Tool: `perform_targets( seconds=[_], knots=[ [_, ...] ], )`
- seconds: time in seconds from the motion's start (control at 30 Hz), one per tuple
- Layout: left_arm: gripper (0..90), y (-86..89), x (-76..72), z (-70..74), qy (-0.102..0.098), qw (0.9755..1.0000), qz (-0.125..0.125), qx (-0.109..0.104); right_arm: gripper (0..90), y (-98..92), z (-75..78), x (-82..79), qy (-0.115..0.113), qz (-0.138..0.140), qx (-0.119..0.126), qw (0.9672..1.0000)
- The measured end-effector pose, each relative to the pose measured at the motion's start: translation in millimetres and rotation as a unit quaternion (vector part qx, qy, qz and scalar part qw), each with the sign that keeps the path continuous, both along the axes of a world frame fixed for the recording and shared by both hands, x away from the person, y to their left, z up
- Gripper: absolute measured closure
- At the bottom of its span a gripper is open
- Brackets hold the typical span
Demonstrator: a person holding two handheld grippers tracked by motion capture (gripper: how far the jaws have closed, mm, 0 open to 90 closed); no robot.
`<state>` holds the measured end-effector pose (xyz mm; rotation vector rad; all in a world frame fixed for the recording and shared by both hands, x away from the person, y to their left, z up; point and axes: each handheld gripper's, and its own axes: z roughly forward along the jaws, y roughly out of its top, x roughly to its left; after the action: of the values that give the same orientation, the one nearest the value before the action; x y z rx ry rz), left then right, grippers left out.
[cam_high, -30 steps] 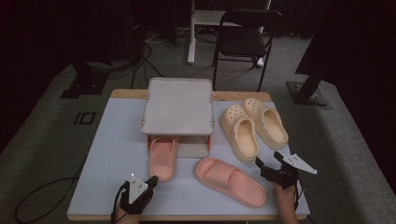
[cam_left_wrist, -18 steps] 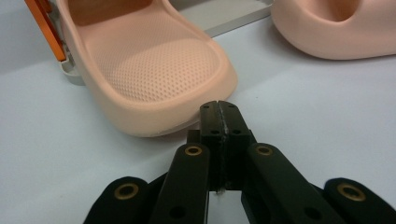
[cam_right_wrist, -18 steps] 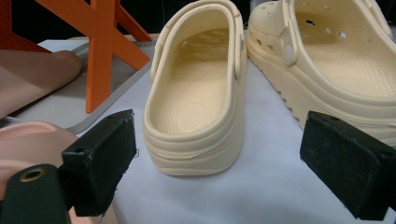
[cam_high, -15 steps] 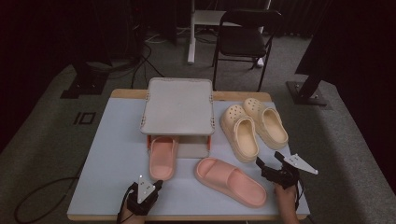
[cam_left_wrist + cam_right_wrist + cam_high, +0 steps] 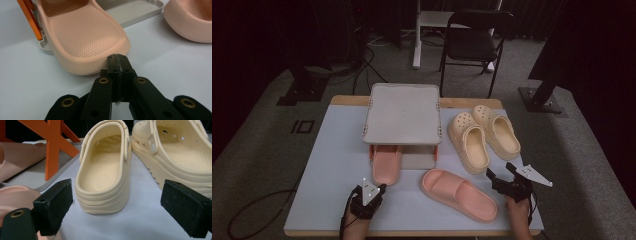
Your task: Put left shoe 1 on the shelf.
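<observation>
At the near edge of the table [image 5: 327, 165], toward its left corner, we hold the left gripper [image 5: 371, 192] with its jaws pressed flat together and nothing between them. The closed tip sits right at the heel rim of the pink slide [image 5: 87, 37]; we cannot tell whether it touches. That slide lies straight ahead of this gripper, its long axis running away from us toward the far edge, the toe end tucked under the grey shelf rack [image 5: 403, 112] on the rack's bottom tray and the heel sticking out toward us. We judge the coming move is a push along that axis to seat the slide deeper, so the tip should meet the middle of the heel or the slide will swing sideways against the rack's orange leg [image 5: 29, 18].

Toward the near right corner we hold the right gripper [image 5: 507, 181] with its jaws spread wide and empty, aimed at the heel of the nearer cream clog [image 5: 103, 170]. It stands well apart from the tucked slide, so the left hand is plainly the nearer one.

Between the two grippers the second pink slide [image 5: 458, 193] lies slantwise across the near part of the table. Farther off, the two cream clogs stand side by side near the right edge, with the other clog [image 5: 498, 131] outermost.
</observation>
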<state>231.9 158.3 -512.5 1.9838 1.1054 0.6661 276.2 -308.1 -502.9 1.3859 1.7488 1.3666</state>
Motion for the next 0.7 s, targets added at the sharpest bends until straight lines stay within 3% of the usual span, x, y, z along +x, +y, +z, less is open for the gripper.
perform_targets(
  seconds=[0.7],
  knots=[
    [89.9,-4.0,44.9,-0.7,0.005,0.9997,0.023,-0.001,10.2,-1.2,-1.1,0.4,0.001,0.001,0.001,1.0]
  ],
)
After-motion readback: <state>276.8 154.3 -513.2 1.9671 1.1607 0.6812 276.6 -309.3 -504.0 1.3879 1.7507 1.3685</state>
